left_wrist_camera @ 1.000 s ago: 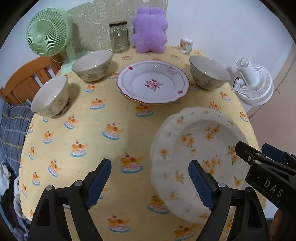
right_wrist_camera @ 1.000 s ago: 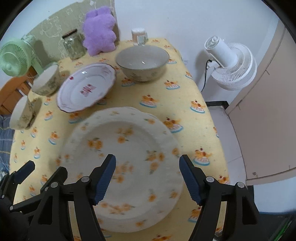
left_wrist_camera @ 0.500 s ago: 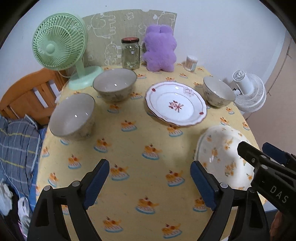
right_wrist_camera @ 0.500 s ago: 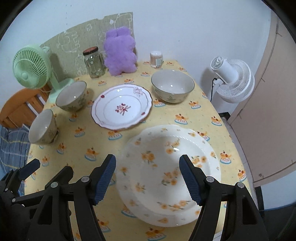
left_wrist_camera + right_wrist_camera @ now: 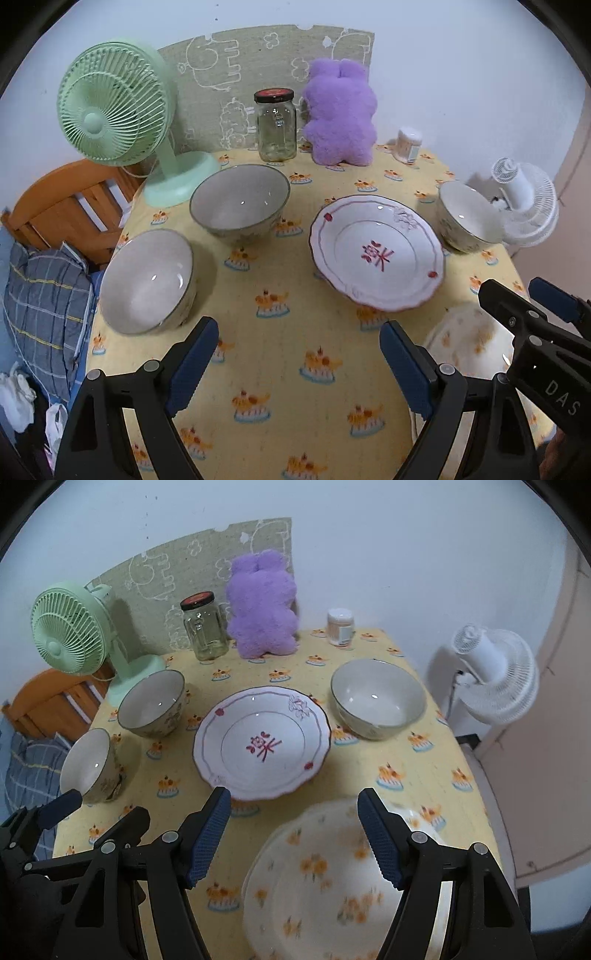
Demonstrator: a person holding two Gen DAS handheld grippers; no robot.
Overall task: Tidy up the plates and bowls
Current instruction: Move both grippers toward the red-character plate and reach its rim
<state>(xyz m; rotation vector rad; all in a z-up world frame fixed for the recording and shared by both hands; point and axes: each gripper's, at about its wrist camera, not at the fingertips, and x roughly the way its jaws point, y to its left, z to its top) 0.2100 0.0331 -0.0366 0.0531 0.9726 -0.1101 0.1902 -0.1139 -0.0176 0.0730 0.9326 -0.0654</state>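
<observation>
A white plate with a red mark (image 5: pixel 376 254) (image 5: pixel 262 742) sits mid-table. A cream plate with orange flowers (image 5: pixel 343 878) (image 5: pixel 469 343) lies at the near right edge. Three grey bowls stand on the table: near left (image 5: pixel 147 280) (image 5: pixel 90 766), back left (image 5: pixel 240 201) (image 5: pixel 153 703), and right (image 5: pixel 467 218) (image 5: pixel 376 698). My left gripper (image 5: pixel 299 365) is open and empty above the cloth. My right gripper (image 5: pixel 295 834) is open and empty above the flowered plate's far rim.
A green fan (image 5: pixel 114 122), glass jar (image 5: pixel 277 125), purple plush toy (image 5: pixel 341 114) and small white container (image 5: pixel 408 144) stand along the back. A white fan (image 5: pixel 495 672) stands off the table's right. A wooden chair (image 5: pixel 70 206) is on the left.
Both grippers have pulled back and risen from the flowered plate; the plate now lies lower in both views. Both stay open and empty.
</observation>
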